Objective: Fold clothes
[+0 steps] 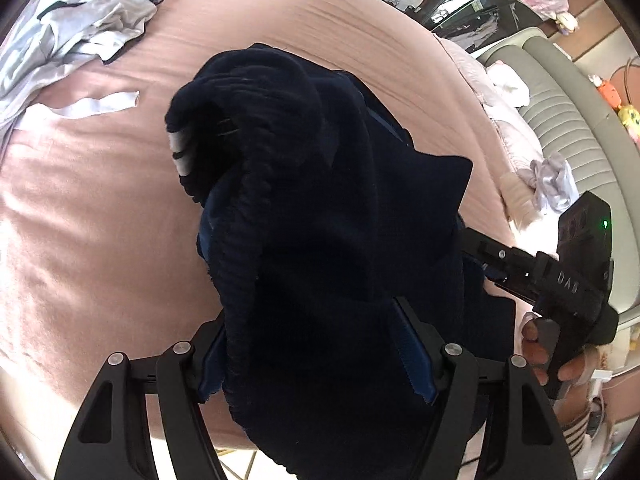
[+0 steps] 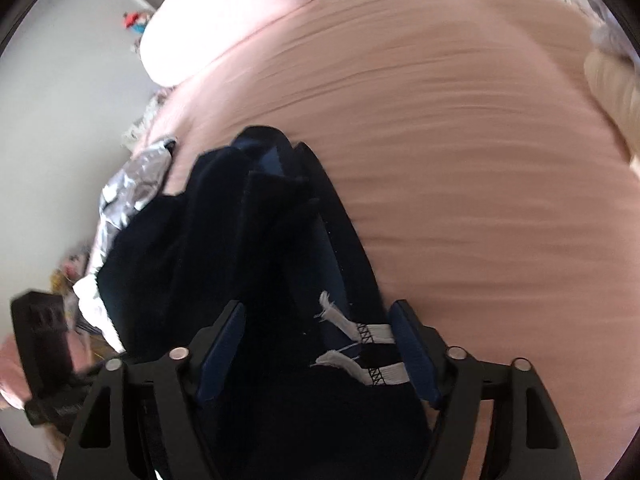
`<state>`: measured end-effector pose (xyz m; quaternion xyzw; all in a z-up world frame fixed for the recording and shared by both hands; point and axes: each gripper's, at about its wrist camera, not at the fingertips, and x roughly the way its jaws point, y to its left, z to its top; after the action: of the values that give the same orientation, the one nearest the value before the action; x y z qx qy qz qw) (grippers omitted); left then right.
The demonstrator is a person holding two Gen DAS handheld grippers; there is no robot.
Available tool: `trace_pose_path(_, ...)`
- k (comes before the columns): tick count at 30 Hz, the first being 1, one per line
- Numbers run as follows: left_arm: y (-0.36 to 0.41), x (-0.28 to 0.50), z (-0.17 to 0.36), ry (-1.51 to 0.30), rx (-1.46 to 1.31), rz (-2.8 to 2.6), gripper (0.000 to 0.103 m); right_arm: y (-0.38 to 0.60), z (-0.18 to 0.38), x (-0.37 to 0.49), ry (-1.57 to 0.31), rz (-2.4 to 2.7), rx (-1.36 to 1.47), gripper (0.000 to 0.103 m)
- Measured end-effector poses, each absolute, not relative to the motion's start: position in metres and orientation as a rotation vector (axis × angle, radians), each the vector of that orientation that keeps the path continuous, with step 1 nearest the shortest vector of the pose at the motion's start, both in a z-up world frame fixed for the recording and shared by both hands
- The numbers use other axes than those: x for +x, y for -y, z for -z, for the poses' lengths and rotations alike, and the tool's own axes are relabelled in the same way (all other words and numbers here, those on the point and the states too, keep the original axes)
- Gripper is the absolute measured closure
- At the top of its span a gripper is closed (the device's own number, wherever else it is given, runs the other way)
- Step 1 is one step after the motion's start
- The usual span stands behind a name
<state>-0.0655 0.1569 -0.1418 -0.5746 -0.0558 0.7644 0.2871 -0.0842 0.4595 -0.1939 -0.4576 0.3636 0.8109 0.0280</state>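
Observation:
A bulky dark navy garment [image 1: 328,220] with ribbed edges hangs bunched above the pink bed [image 1: 80,220]. My left gripper [image 1: 312,356] is shut on its lower part, and the cloth fills the gap between the blue pads [image 1: 412,352]. In the right wrist view the same navy garment [image 2: 240,240] sits between the pads of my right gripper [image 2: 318,350], which is shut on it beside two white fabric tags [image 2: 360,344]. The right gripper's black body [image 1: 568,280], held by a hand [image 1: 536,344], reaches into the cloth from the right. Both grippers' fingertips are buried in fabric.
A crumpled silver-grey garment [image 1: 76,28] and a white strip [image 1: 96,106] lie on the bed's far left. A pale pillow [image 2: 224,20] is at the head. A lilac cloth [image 1: 554,184] and a grey padded seat [image 1: 560,92] are to the right.

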Motion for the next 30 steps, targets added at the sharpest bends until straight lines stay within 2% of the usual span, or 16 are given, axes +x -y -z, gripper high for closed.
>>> trace_pose_path(4, -0.16, -0.06, 0.141, 0.096, -1.522, -2.082, 0.047, -0.457, 0.196, -0.086, -1.144, -2.499, -1.422, 0.056)
trace_pose_path(6, -0.161, -0.059, 0.14, 0.083, -1.514, -2.1, 0.055, -0.457, 0.197, -0.086, -1.139, -2.488, -1.43, 0.076)
trace_pose_path(7, -0.161, -0.058, 0.14, 0.073, -1.511, -2.108, 0.063, -0.456, 0.197, -0.087, -1.136, -2.483, -1.435, 0.081)
trace_pose_path(9, -0.162, -0.057, 0.139, 0.048, -1.507, -2.126, 0.069, -0.455, 0.197, -0.088, -1.13, -2.472, -1.443, 0.093)
trace_pose_path(14, -0.167, -0.052, 0.134, -0.072, -1.473, -2.16, 0.076, -0.453, 0.196, -0.088, -1.169, -2.452, -1.44, 0.097)
trace_pose_path(18, -0.172, -0.05, 0.127, -0.173, -1.428, -2.188, 0.08, -0.444, 0.192, -0.084, -1.109, -2.452, -1.453, 0.097)
trace_pose_path(30, -0.164, -0.072, 0.118, -0.365, -1.343, -2.189, 0.08, -0.418, 0.19, -0.071, -1.041, -2.44, -1.515, 0.097)
